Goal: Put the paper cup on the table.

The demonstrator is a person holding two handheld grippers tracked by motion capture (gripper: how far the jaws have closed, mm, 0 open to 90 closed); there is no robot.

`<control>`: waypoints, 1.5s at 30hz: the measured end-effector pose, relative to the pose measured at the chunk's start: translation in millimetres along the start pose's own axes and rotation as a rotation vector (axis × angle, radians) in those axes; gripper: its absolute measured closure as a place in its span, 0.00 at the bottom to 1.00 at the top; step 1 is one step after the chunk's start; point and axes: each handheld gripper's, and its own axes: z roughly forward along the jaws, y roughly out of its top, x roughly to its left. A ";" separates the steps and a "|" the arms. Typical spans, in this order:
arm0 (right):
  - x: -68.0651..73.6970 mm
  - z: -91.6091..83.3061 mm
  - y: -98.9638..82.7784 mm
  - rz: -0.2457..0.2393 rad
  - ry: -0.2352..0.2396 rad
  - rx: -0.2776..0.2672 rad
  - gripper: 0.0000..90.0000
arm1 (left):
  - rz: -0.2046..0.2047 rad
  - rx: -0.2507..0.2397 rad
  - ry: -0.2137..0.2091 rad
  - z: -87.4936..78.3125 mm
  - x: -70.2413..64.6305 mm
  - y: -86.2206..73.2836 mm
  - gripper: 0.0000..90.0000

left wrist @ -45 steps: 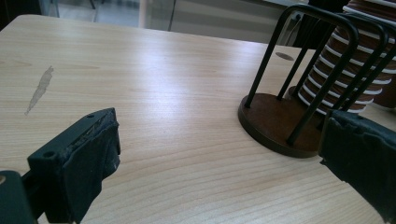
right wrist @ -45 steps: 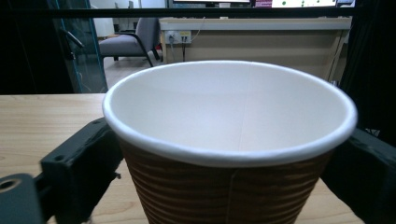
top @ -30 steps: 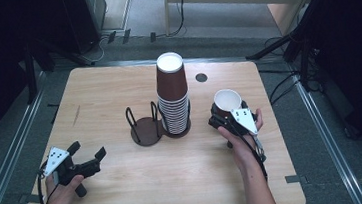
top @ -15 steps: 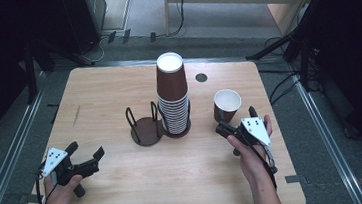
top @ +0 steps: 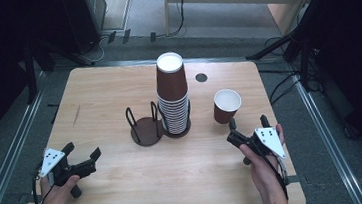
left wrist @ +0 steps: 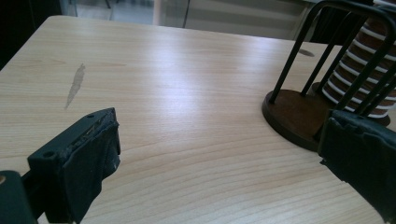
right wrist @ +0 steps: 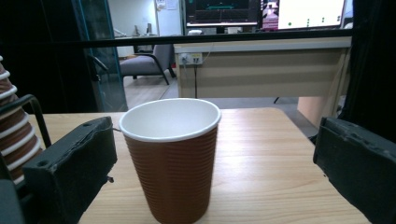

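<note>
On the table (top: 128, 197) a brown cup (top: 226, 105) stood upright and alone, at about 3 o'clock from the stack (top: 172, 95) of cups. The stack stood in a dark holder (top: 145, 130), in its right ring. The right gripper (top: 247, 124) was at 5 o'clock from the cup, near but apart, jaws spread. The left gripper (top: 81, 154) was at 8 o'clock from the holder, also spread.

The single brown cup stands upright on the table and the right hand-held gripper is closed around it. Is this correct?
Not quite. The single brown cup does stand upright on the table, but the right hand-held gripper is open and apart from it, as the high view shows.
</note>
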 end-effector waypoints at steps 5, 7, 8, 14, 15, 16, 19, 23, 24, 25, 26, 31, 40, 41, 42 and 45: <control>-5.9 -7.7 -0.8 -0.010 -0.010 -0.004 0.00 | -0.006 0.000 0.011 -1.8 1.8 -0.7 0.00; -9.9 -11.7 -2.8 -0.007 -0.018 -0.004 0.00 | -0.009 -0.004 0.012 -4.9 3.4 0.3 0.00; -11.2 -12.9 -3.5 -0.005 -0.020 -0.003 0.00 | -0.009 -0.004 0.012 -4.9 3.4 0.3 0.00; -19.1 -21.8 -10.4 0.003 -0.032 0.009 0.00 | -0.011 0.000 0.023 -8.3 8.5 -1.3 0.00; -19.1 -21.8 -10.4 0.003 -0.032 0.009 0.00 | -0.010 0.002 0.026 -8.9 9.1 -1.8 0.00; -21.6 -25.0 -12.8 0.002 -0.036 0.012 0.00 | -0.010 0.006 0.028 -10.4 10.5 -2.6 0.00; -25.6 -29.5 -15.5 0.006 -0.041 0.021 0.00 | -0.007 0.005 0.032 -11.8 11.6 -3.3 0.00; -30.4 -35.3 -17.8 0.000 -0.041 0.028 0.00 | -0.016 -0.001 0.036 -15.3 12.2 -2.5 0.00; -31.6 -36.8 -18.4 -0.001 -0.041 0.030 0.00 | -0.013 -0.004 0.035 -17.4 11.5 -1.9 0.00; -32.5 -38.4 -18.9 -0.003 -0.041 0.033 0.00 | -0.013 -0.004 0.035 -17.4 11.5 -1.9 0.00; -33.5 -39.8 -19.4 -0.005 -0.041 0.035 0.00 | -0.008 -0.003 0.036 -18.1 11.2 -2.2 0.00; -39.6 -47.3 -22.8 -0.014 -0.048 0.044 0.00 | -0.014 0.001 0.042 -22.0 14.5 -3.7 0.00; -50.9 -57.2 -28.7 -0.006 -0.066 0.060 0.00 | -0.004 0.009 0.050 -24.8 16.0 -6.2 0.00; -53.8 -59.3 -28.8 -0.007 -0.070 0.059 0.00 | -0.006 0.008 0.050 -25.4 16.5 -6.5 0.00; -54.8 -60.7 -28.8 -0.004 -0.074 0.061 0.00 | -0.003 0.011 0.052 -26.0 17.4 -6.7 0.00; -57.8 -63.3 -29.0 -0.007 -0.078 0.059 0.00 | -0.006 0.012 0.058 -27.5 18.8 -7.9 0.00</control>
